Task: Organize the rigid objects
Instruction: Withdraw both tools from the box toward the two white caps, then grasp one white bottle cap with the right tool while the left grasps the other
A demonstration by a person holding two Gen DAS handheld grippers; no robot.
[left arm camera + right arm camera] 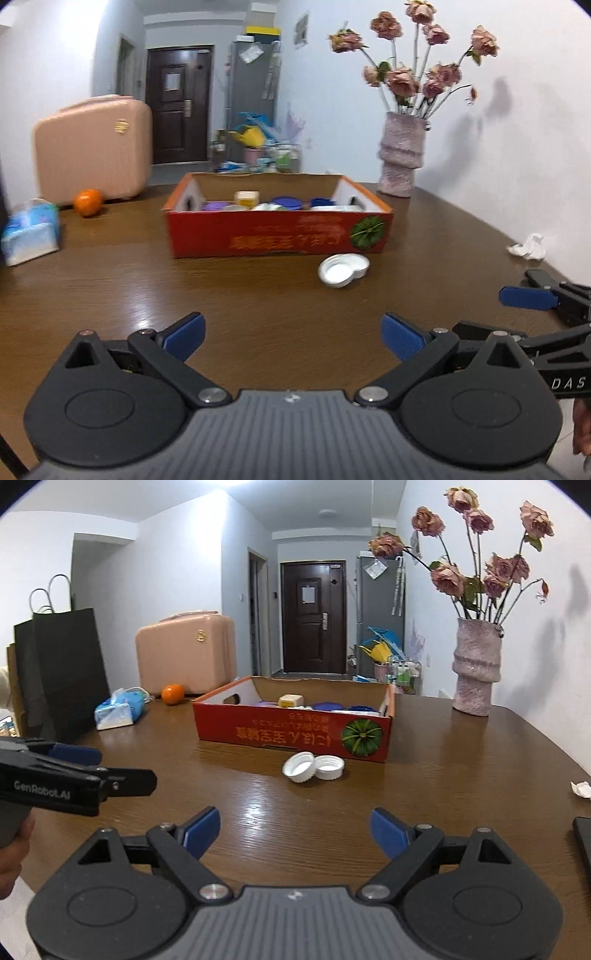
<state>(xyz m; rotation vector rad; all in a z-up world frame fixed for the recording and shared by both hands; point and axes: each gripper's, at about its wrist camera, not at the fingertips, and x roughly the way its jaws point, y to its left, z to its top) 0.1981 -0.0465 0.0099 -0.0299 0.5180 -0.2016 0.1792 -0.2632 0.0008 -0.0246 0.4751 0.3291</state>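
Ahead, table [461,760] carries red box [295,734], part-filled; 2 white caps [313,767] lie touching, open side up, just before its front wall. Caps sit dead ahead of right gripper [295,830], ahead-right of left gripper [293,336], so right looks nearer. Both grippers spread wide, empty, well short of caps.

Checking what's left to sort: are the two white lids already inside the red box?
No, the two white lids lie on the table in front of the red box.
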